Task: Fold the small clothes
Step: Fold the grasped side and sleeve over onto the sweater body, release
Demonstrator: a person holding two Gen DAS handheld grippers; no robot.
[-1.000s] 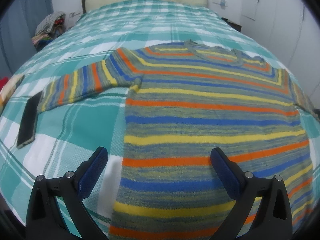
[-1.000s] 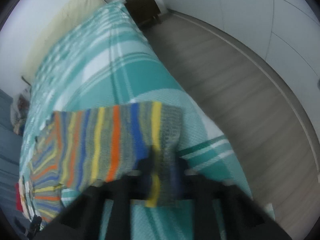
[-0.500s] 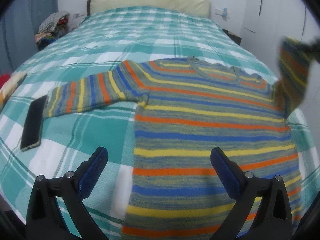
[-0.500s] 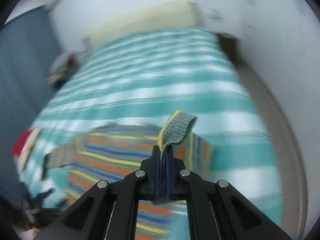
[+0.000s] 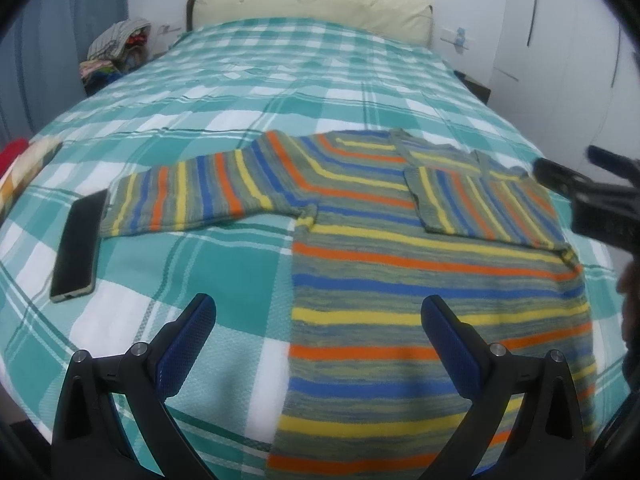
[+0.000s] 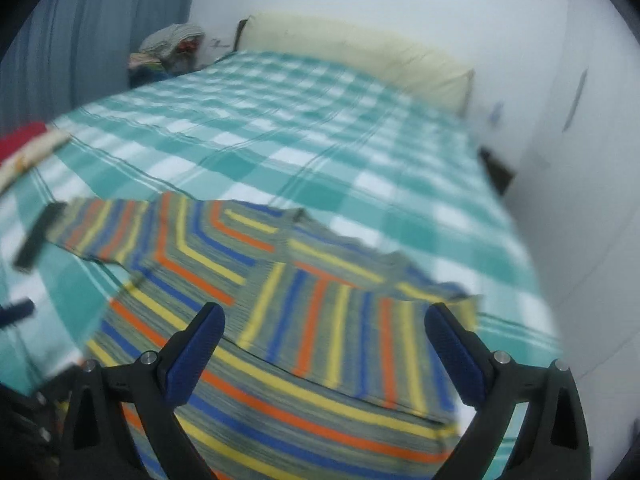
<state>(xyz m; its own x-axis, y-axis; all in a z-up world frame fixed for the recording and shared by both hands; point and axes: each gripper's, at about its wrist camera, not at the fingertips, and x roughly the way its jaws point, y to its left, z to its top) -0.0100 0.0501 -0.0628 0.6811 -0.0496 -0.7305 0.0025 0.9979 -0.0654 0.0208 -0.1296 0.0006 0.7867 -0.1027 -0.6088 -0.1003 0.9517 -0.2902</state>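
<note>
A small striped sweater (image 5: pixel 420 280) in yellow, orange, blue and grey lies flat on the teal plaid bed (image 5: pixel 280 92). Its right sleeve (image 5: pixel 484 208) is folded across the chest. Its left sleeve (image 5: pixel 200 196) lies stretched out to the left. My left gripper (image 5: pixel 318 334) is open and empty above the sweater's lower left edge. My right gripper (image 6: pixel 320 344) is open and empty just above the folded sleeve (image 6: pixel 352 332); it also shows at the right edge of the left wrist view (image 5: pixel 592 200).
A black phone (image 5: pixel 78 246) lies on the bed by the left sleeve's cuff. A cream pillow (image 5: pixel 312 4) lies at the headboard. A heap of clothes (image 5: pixel 116 48) sits far left. A red and patterned cloth (image 5: pixel 20 168) lies at the left edge. The floor drops off right of the bed.
The right gripper carried the right sleeve over and laid it across the chest, then opened and let it go. The left gripper stayed open and pulled back a little.
</note>
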